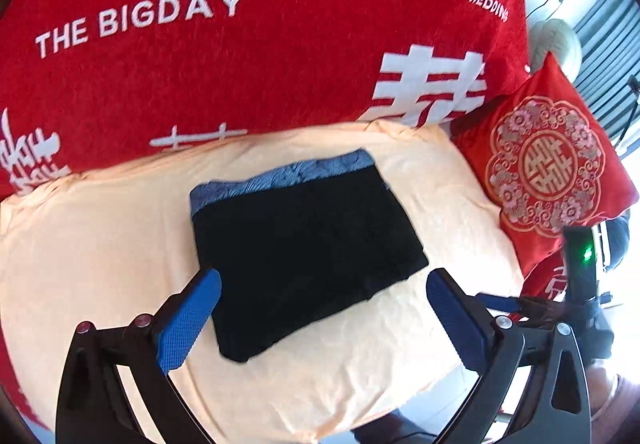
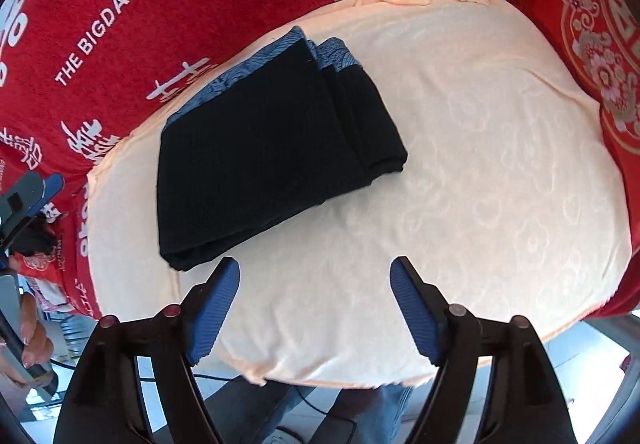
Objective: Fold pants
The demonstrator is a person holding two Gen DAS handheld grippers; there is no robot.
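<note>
lying folded | pants [image 1: 304,244] | waistband away | long axis diagonal

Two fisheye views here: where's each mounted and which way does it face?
Left wrist: on the left gripper, angled down at folded black pants with a blue-grey waistband; blue pads apart, right gripper at the right edge.
Right wrist: on the right gripper, angled down at the peach towel-covered cushion; a hand lower left.
Shared: pants, cushion, red blanket.

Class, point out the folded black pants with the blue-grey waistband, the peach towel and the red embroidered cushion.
Folded black pants with blue-grey waistband [image 1: 304,244]: left wrist view, black middle.
Peach towel [image 2: 480,184]: right wrist view, bare patch.
Red embroidered cushion [image 1: 546,164]: left wrist view, central emblem.
</note>
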